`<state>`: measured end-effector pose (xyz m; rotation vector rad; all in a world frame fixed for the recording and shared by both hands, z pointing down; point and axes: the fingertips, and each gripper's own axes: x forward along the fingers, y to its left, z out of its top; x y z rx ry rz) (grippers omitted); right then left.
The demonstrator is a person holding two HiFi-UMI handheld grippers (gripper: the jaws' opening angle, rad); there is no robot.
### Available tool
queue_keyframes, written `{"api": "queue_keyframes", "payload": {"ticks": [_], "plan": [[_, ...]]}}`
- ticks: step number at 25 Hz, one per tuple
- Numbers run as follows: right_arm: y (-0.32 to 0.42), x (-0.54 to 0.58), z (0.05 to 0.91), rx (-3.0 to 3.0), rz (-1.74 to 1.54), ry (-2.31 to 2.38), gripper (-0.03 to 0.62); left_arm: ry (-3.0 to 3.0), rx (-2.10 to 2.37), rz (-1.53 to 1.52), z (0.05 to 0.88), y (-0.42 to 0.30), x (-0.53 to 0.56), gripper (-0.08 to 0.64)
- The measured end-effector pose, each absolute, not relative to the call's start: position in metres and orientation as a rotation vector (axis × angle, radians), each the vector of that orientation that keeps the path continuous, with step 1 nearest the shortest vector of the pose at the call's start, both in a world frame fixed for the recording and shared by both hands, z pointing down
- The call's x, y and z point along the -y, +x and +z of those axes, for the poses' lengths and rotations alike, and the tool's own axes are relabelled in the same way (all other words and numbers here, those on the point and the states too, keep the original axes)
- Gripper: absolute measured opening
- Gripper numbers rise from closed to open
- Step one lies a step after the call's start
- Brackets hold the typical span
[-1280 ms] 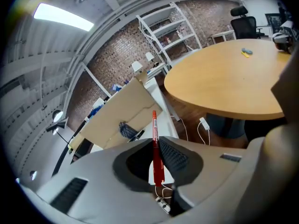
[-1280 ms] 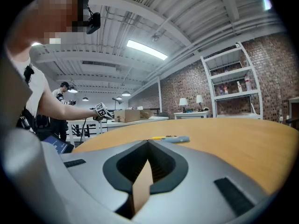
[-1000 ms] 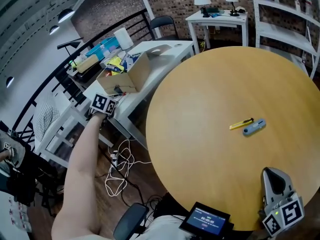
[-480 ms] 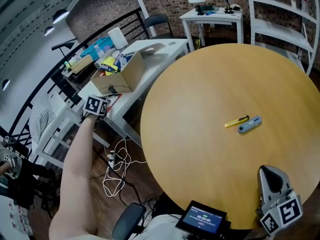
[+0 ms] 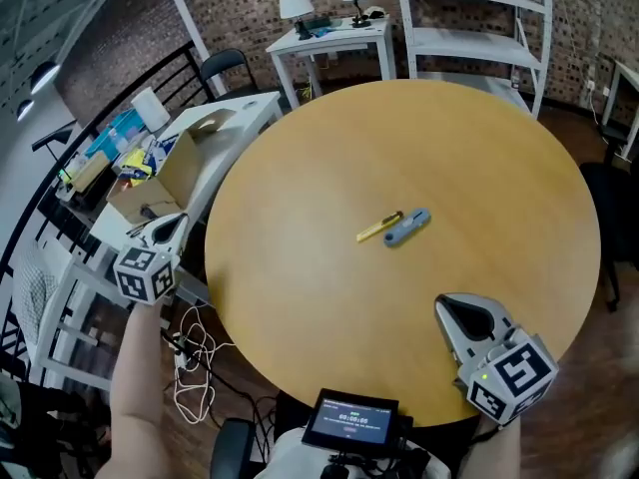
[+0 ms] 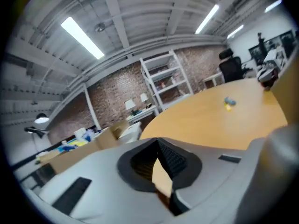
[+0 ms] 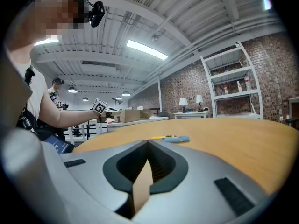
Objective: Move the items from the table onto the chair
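A yellow cutter (image 5: 380, 228) and a blue-grey tool (image 5: 407, 226), perhaps a second cutter, lie side by side near the middle of the round wooden table (image 5: 300, 297). The left gripper (image 5: 168, 228) hangs beyond the table's left edge, and its jaws have just been closing with nothing between them. The right gripper (image 5: 464, 315) sits over the near edge with its jaws together and empty.
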<state>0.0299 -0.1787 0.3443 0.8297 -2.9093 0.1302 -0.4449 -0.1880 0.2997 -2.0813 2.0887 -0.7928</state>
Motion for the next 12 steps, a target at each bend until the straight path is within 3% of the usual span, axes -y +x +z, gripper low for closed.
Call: {"api": "queue_keyframes", "payload": {"ticks": [7,12], "plan": [[0.032,0.178,0.347,2.909,0.141,0.825,0.002,-2.671,-1.498,-0.253,0.309,-0.188,0.192,0.006],[0.030,0.176,0.349,2.912,0.147,0.816,0.002,-2.875,-1.207,-0.116,0.330,-0.073,0.176,0.006]]}}
